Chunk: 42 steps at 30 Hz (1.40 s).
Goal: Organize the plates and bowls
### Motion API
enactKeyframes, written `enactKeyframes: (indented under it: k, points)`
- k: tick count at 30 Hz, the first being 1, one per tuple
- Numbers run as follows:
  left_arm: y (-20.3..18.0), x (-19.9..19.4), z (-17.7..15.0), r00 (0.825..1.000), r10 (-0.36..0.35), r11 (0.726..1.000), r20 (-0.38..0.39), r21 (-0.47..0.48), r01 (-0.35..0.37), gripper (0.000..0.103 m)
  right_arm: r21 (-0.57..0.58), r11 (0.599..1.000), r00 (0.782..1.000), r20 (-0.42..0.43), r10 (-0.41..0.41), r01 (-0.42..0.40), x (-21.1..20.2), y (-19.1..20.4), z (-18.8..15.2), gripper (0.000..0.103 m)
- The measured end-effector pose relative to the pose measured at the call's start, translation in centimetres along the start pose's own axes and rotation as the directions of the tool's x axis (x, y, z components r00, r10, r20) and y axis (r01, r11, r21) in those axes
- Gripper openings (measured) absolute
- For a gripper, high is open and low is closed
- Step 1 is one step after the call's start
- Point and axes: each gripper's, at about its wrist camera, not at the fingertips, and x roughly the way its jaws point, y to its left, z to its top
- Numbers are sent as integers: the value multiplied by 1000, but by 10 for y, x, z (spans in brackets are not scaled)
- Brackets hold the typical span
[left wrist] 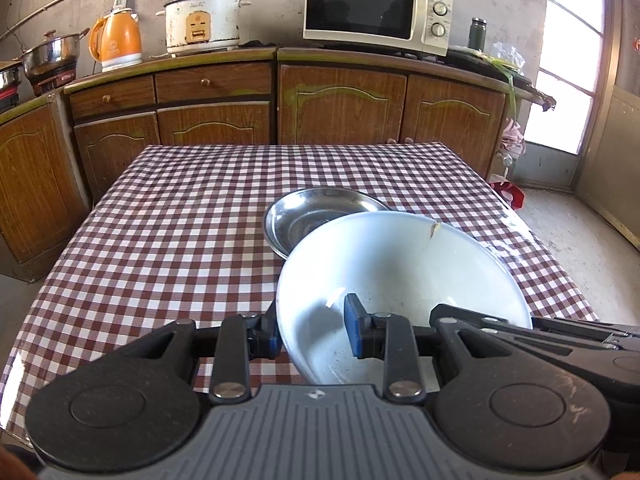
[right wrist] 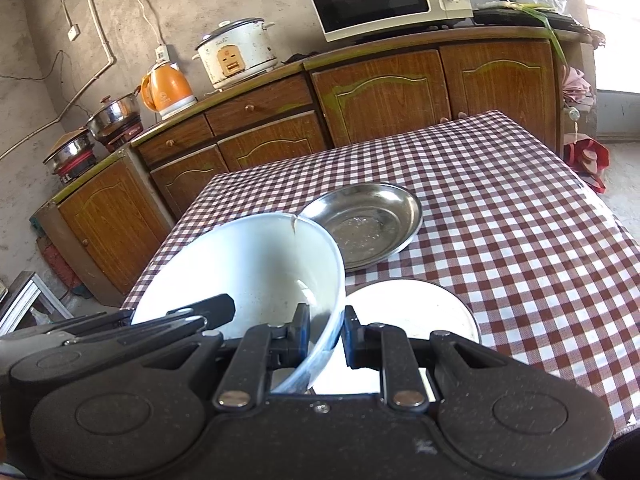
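Observation:
A large white bowl (left wrist: 400,272) with a cracked rim hangs tilted above the checked table, gripped from two sides. My left gripper (left wrist: 312,332) is shut on its near-left rim, one pad inside and one outside. In the right wrist view the same bowl (right wrist: 248,264) has my right gripper (right wrist: 326,334) shut on its right rim. Just beyond the bowl a shallow steel dish (left wrist: 312,216) lies on the cloth, also visible in the right wrist view (right wrist: 368,224). A white plate (right wrist: 420,312) rests on the table under the right gripper.
The table's red-and-white checked cloth (left wrist: 180,220) stretches left and back from the dishes. Behind it stand wooden cabinets (left wrist: 340,104) carrying a microwave (left wrist: 376,8), a rice cooker (left wrist: 202,20) and an orange kettle (left wrist: 118,40). The table's right edge drops to bare floor (left wrist: 580,240).

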Motion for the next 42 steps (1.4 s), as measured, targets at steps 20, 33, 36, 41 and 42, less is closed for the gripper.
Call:
enactKeyframes:
  k: [20, 33, 36, 41, 42]
  points:
    - [-27, 33, -10, 995, -80, 995, -62, 52, 84, 30, 72, 994, 996, -33, -81, 83, 6, -44, -12, 22]
    - [-31, 64, -18, 985, -100, 993, -140, 42, 107, 30, 75, 991, 991, -87, -106, 113, 32, -61, -20, 22]
    - [-31, 69, -21, 983, -98, 994, -157, 39, 105, 30, 81, 990, 989, -103, -105, 113, 39, -64, -21, 22]
    - [-28, 77, -24, 977, -105, 993, -183, 28, 112, 30, 84, 990, 987, -124, -104, 115, 48, -70, -24, 22]
    - [-29, 79, -24, 977, -104, 993, -185, 26, 111, 30, 85, 989, 986, -127, -106, 117, 50, -70, -24, 22]
